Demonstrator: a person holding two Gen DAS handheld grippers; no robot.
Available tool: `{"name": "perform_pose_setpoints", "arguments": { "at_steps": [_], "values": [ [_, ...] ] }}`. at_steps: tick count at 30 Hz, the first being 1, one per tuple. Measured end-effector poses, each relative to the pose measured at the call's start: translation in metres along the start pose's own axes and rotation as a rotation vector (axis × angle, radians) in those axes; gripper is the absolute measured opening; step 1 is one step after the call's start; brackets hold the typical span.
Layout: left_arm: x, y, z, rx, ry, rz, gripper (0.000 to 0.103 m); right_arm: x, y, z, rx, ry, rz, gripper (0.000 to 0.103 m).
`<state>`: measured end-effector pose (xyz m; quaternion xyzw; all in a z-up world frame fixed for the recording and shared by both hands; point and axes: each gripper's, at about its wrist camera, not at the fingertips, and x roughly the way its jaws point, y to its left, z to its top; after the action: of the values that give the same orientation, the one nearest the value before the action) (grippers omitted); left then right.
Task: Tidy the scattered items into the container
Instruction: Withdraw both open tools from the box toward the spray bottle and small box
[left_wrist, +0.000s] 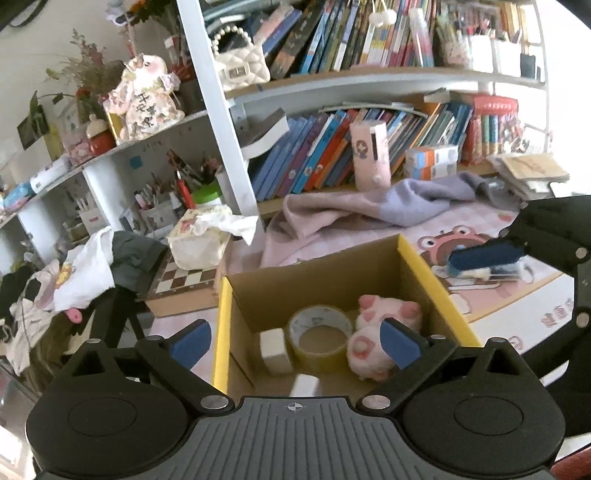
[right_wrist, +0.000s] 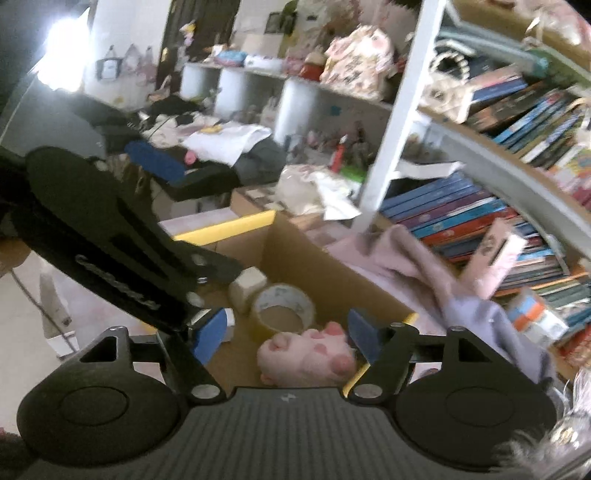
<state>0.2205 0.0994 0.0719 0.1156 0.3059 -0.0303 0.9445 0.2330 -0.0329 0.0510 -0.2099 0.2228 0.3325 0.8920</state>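
An open cardboard box with yellow flaps stands on the pink mat. Inside lie a pink plush toy, a roll of clear tape, a white block and a small white piece. My left gripper is open and empty, low over the box's near side. My right gripper is open and empty above the box, over the plush; it also shows in the left wrist view at the right.
Shelves of books run behind the box. A lilac cloth lies on the mat. A tissue box sits on a chessboard box at the left, beside a pile of clothes. A pink carton leans on the books.
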Motion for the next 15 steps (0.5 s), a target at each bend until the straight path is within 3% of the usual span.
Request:
{"name": "perform_pose_setpoints", "arguments": {
  "at_steps": [10,15],
  "values": [
    [-0.072,-0.010,-0.041,-0.070,-0.058,0.059,0.100,-0.061,0.025,-0.033,0.180,-0.091,-0.110,0.075],
    [-0.106,-0.018,-0.067,-0.116,-0.076,0.060,0.100,-0.098,0.050,-0.056,0.241,-0.117,-0.125,0.078]
  ]
}}
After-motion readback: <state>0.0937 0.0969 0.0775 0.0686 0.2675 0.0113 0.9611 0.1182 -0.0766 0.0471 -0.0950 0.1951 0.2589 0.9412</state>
